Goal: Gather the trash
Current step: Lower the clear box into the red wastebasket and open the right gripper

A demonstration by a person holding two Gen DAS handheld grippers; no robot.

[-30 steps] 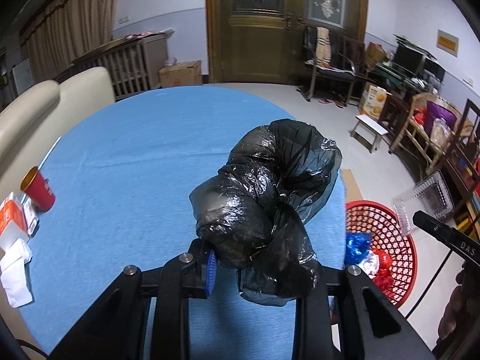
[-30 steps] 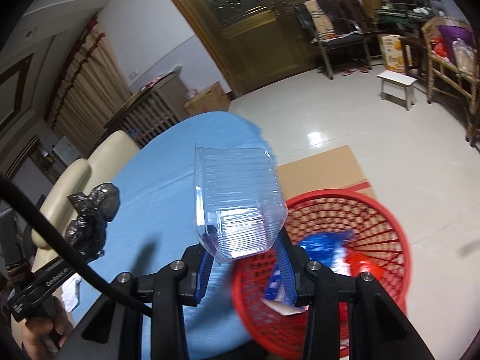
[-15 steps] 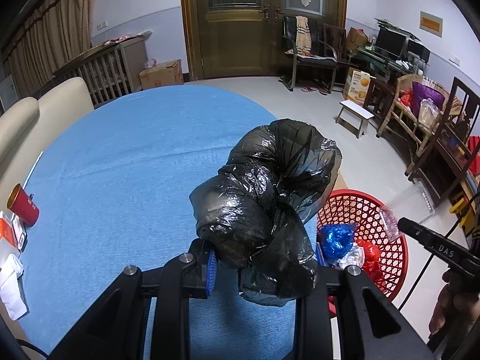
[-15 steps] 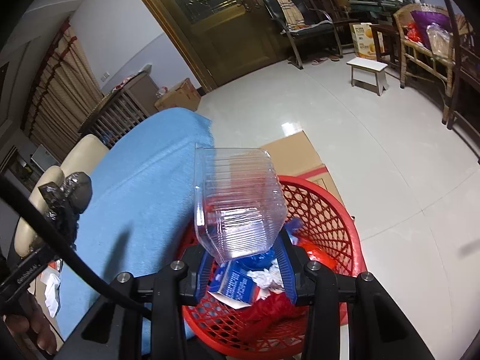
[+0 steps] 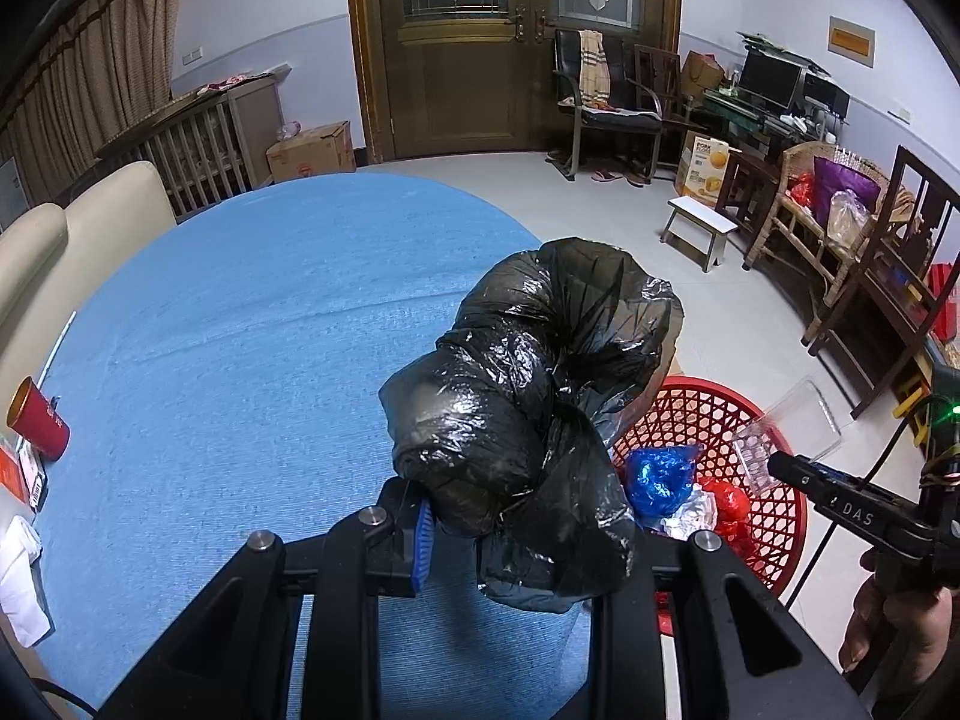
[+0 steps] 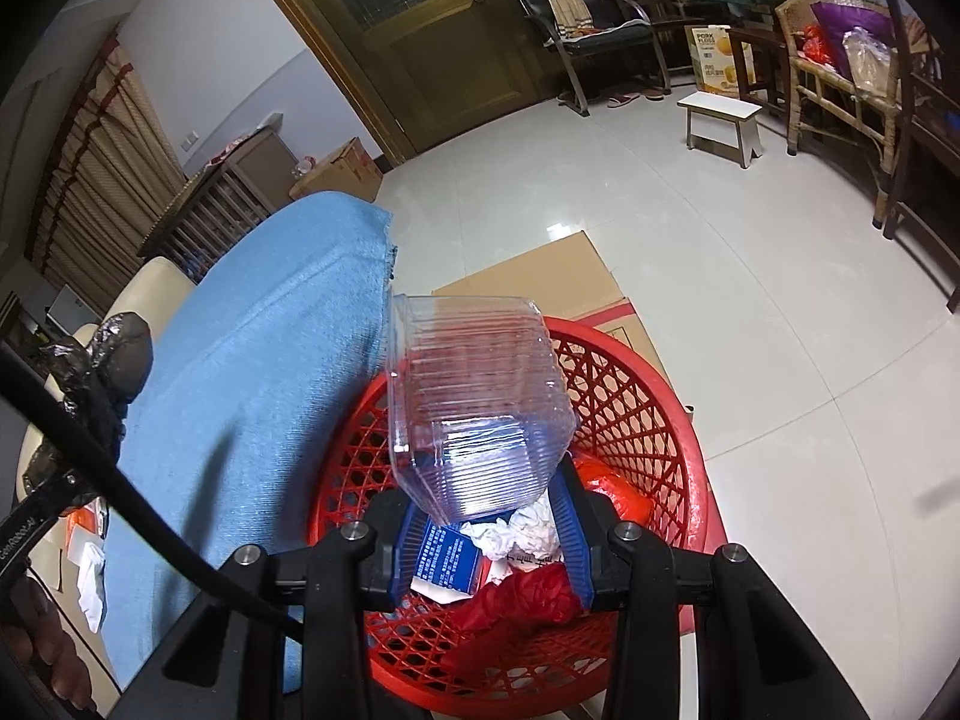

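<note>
My left gripper is shut on a crumpled black plastic bag and holds it above the edge of the blue-covered table. My right gripper is shut on a clear plastic container and holds it over the red basket, which holds blue, white and red trash. In the left wrist view the basket stands on the floor beside the table, with the right gripper and its clear container above it. The black bag also shows in the right wrist view.
A red cup, an orange packet and white tissues lie at the table's left edge. A flat cardboard sheet lies on the floor behind the basket. A white stool, chairs and a cream sofa stand around.
My right gripper has carried the clear container from beside the table to over the red basket and lower. My left gripper has moved right toward the basket with the black bag.
</note>
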